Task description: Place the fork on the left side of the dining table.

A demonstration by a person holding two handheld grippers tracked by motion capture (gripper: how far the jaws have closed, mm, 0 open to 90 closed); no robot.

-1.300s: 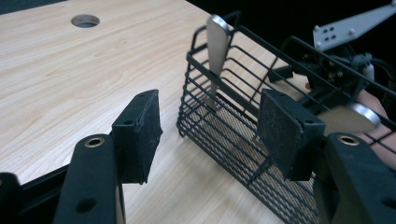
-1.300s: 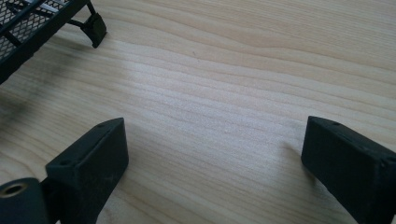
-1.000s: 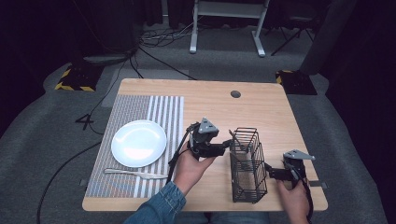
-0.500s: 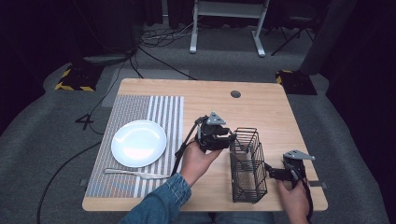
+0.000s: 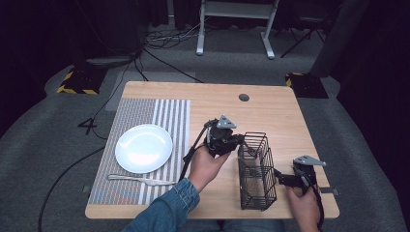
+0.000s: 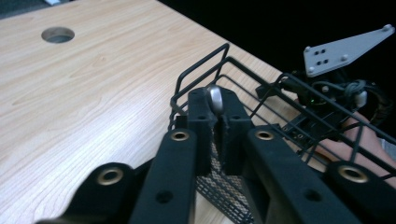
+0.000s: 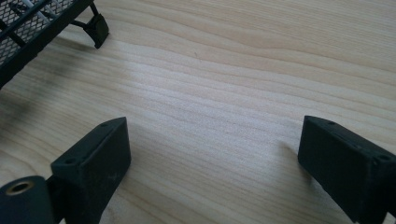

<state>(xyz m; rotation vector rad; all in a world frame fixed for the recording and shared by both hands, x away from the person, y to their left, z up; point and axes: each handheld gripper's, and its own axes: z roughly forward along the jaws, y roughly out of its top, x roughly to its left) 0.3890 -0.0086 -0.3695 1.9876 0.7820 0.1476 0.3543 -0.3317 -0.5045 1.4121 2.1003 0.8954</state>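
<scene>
A black wire basket (image 5: 256,169) stands on the wooden table (image 5: 270,111) at the front right. My left gripper (image 5: 236,140) is at the basket's far left corner. In the left gripper view its jaws (image 6: 215,105) have just been closing and are now shut on the rounded silver end of a metal utensil (image 6: 214,95) that sticks up at the basket's rim (image 6: 205,60). The rest of the utensil is hidden. My right gripper (image 5: 286,180) rests low beside the basket's right side. Its jaws (image 7: 210,154) are open over bare wood, nothing between them, with a basket foot (image 7: 97,29) ahead.
A white plate (image 5: 143,147) sits on a striped placemat (image 5: 145,111) at the left, with a silver utensil (image 5: 140,180) lying in front of it. A round cable hole (image 5: 243,97) is at the table's back. Cables and stands crowd the floor beyond.
The left hand has shifted right to the basket's far left corner and its jaws have come together. The right hand has stayed put.
</scene>
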